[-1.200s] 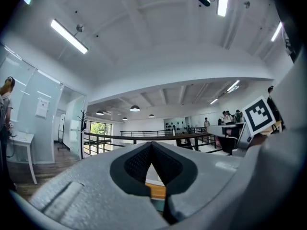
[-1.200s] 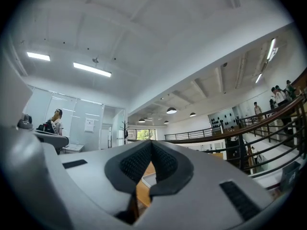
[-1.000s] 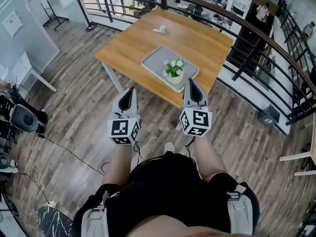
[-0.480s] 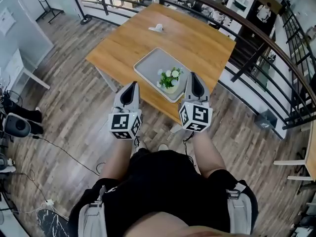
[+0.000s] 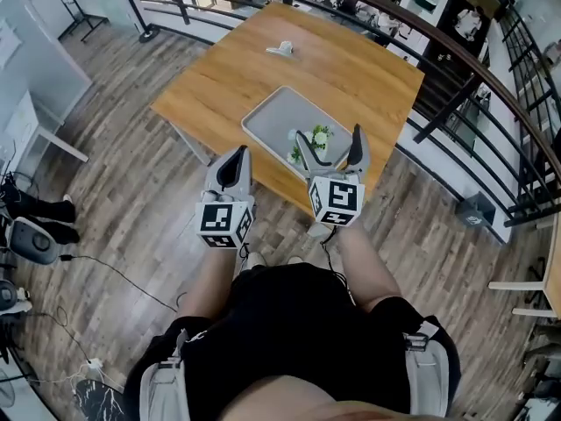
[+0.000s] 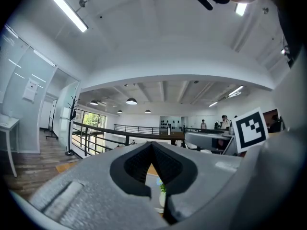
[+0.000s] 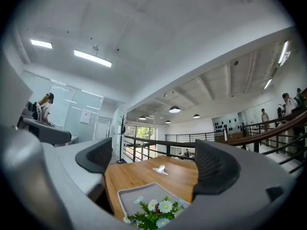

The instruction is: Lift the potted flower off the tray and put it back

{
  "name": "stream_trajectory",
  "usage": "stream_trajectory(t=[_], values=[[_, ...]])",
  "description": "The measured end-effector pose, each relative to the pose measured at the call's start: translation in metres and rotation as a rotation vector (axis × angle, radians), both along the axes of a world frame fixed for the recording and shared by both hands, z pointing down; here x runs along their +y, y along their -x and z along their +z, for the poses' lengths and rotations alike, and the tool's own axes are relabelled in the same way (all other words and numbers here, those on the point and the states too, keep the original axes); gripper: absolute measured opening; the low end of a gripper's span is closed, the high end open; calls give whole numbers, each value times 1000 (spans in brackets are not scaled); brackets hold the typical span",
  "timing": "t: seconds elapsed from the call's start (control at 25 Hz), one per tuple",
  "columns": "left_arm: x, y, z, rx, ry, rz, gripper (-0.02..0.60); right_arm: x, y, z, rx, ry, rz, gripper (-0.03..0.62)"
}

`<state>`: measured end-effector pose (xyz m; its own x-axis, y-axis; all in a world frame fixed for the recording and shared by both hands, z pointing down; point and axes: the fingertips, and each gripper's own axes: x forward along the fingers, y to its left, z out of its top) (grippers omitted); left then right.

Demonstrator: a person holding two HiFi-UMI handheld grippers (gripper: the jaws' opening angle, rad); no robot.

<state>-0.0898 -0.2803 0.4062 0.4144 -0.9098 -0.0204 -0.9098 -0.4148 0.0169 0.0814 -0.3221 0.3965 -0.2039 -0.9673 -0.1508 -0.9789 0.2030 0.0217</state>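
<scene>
We look down on one wooden table [image 5: 351, 68] standing on a grey-brown plank floor [image 5: 131, 191]. A dark metal railing [image 5: 456, 51] curves round its far and right sides. In the gripper views the room is open and white-ceilinged, with strip lights and round hanging lamps.

On the table we count one grey tray [image 5: 273, 117], lying at an angle to the table's edges. One potted flower [image 5: 317, 139] stands on it, in the tray's part nearest us. One small white object [image 5: 280, 49], too small to tell what it is, lies well apart from the tray towards the table's far side.

We hold two grippers, each with one marker cube. The left gripper [image 5: 238, 153] hangs over the floor just beside the table's near edge, its jaws together with nothing between them. The right gripper [image 5: 330, 137] reaches over the tray. Its jaws are opening and stand wide apart, and the white blooms show low between them with neither pad touching the plant.
</scene>
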Motion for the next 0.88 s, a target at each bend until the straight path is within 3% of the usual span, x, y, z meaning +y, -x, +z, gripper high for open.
stream_trajectory(t=[0.44,0.88], values=[[-20,16,14,-20,35,-4,12,-27,11,99,22,186,96,528],[-27,32,35,-21,101,-29,12,-29,21,214,35,459,76,528]])
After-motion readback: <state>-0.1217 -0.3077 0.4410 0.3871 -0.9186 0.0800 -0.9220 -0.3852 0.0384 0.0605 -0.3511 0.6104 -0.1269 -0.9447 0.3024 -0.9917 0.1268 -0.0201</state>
